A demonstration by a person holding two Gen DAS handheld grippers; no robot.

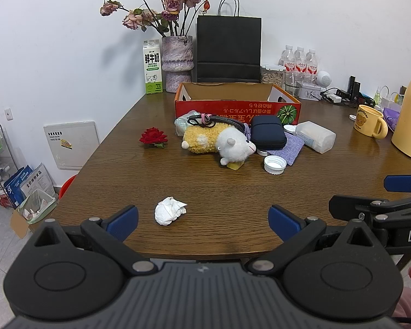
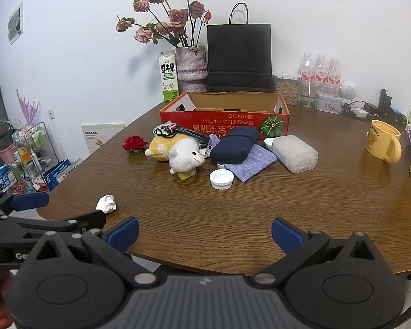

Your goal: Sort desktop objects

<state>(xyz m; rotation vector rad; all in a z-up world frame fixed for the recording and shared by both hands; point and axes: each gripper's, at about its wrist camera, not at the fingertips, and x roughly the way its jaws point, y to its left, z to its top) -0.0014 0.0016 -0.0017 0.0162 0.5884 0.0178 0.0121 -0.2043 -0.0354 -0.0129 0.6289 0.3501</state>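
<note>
Left wrist view: we hold the left gripper (image 1: 202, 223) low at the near table (image 1: 219, 235) edge, jaws wide apart, empty; crumpled tissue (image 1: 169, 210) lies just ahead, likely first pick.
Right gripper (image 2: 205, 237): jaws spread, nothing between them, beside the left.
Clutter: plush sheep (image 1: 219, 142), navy case (image 1: 268, 135), white cap (image 1: 275, 164) heaped against the box.
Red box (image 1: 237, 104): open, looks empty, our presumed bin.

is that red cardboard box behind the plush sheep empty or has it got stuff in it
Looks empty. The red cardboard box is open-topped, showing only bare brown inner walls; its floor is hidden behind the front wall.
</note>
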